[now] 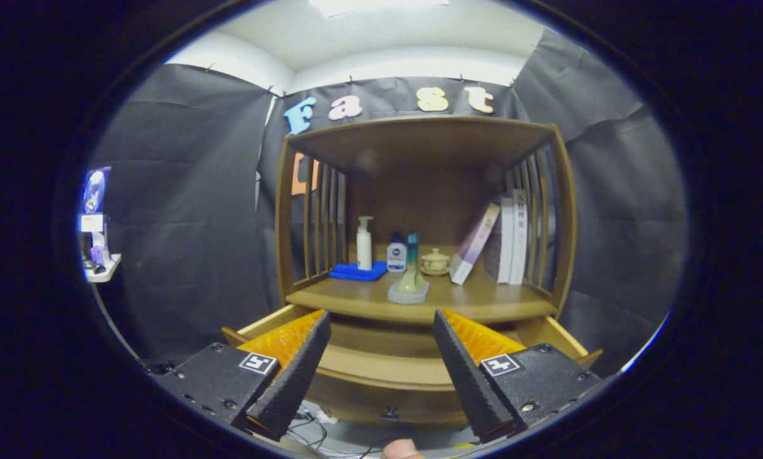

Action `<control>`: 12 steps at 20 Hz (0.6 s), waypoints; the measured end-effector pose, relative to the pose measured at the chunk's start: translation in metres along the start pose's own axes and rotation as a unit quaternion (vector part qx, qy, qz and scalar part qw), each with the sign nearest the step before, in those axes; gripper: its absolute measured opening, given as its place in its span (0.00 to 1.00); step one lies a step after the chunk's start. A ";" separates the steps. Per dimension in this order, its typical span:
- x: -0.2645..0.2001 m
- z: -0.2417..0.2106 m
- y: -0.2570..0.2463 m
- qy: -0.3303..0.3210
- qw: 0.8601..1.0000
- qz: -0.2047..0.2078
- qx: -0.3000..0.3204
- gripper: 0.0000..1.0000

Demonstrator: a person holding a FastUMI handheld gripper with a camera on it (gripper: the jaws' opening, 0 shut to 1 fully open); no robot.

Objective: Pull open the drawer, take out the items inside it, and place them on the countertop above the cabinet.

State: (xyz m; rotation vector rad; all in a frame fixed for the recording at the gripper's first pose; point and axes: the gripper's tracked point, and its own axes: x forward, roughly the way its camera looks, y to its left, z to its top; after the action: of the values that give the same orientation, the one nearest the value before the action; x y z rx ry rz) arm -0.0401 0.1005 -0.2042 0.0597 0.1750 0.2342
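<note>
My gripper [381, 322] is wide open with nothing between the fingers [295, 373], hanging over the pulled-out drawer [381, 366], whose front panel and small knob [390, 413] sit between the fingers at 6 o'clock; I can't see what's inside it. Straight ahead at 12 is the cabinet's countertop [483, 309] with a clear item [409, 287] near its front edge. Behind that, from 11 to 1: blue cloth [357, 272], white pump bottle [364, 245], small bottle [396, 255], teal bottle [412, 248], lidded cup [435, 261], leaning books [502, 239].
</note>
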 end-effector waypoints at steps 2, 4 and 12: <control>-0.009 -0.006 -0.003 -0.015 1.000 -0.004 -0.011 1.00; -0.015 -0.017 -0.003 -0.019 1.000 -0.012 -0.018 1.00; -0.018 -0.090 -0.003 0.035 0.999 -0.036 -0.016 1.00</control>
State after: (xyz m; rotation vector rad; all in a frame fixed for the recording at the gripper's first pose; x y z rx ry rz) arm -0.0732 0.0966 -0.2895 0.0133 0.2431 0.1669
